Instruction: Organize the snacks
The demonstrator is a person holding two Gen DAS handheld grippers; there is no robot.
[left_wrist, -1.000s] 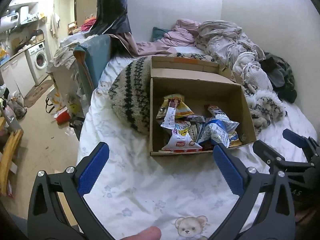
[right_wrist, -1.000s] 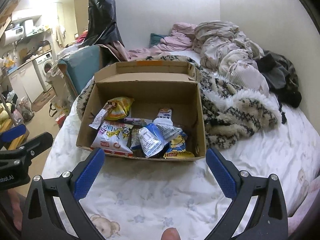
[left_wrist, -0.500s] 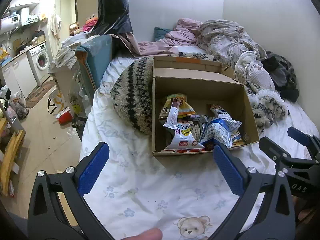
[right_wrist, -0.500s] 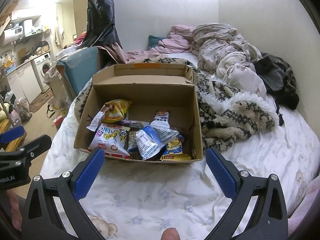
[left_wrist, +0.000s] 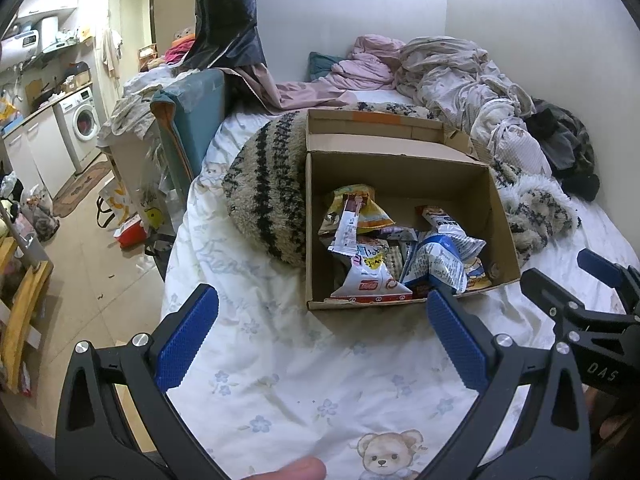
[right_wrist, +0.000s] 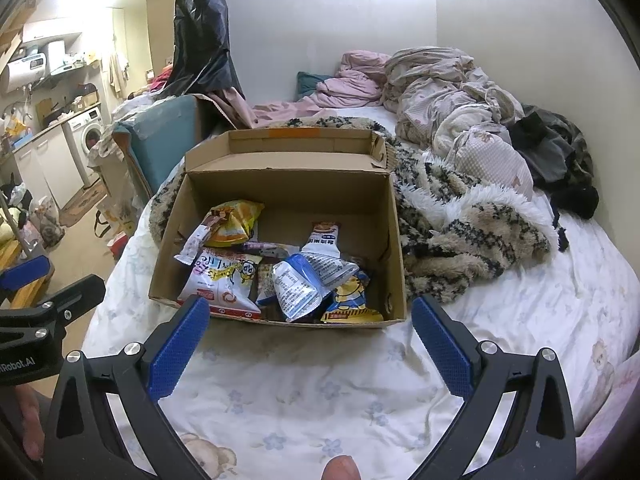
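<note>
An open cardboard box [left_wrist: 404, 176] [right_wrist: 288, 192] lies on the bed, holding several snack packets: a yellow-orange bag [right_wrist: 236, 222], a white bag with a red base [left_wrist: 366, 276] [right_wrist: 218, 278], a blue-and-white pouch [left_wrist: 440, 258] [right_wrist: 300, 282] and a yellow cartoon packet [right_wrist: 348, 300]. My left gripper [left_wrist: 318, 318] hovers open just short of the box's near wall, nothing between its blue pads. My right gripper [right_wrist: 310, 322] is also open and empty, just in front of the box. Each gripper shows at the edge of the other's view.
A woolly patterned blanket [left_wrist: 268, 196] [right_wrist: 472, 236] wraps around the box's back and sides. Crumpled bedding and dark clothes [right_wrist: 448, 92] pile against the far wall. The white flowered sheet [right_wrist: 320, 392] lies in front. A teal chair [left_wrist: 192, 120], floor clutter and a washing machine [left_wrist: 82, 124] stand left.
Both grippers have eased slightly toward the box, which sits a little lower and closer in both views. Both stay open and empty.
</note>
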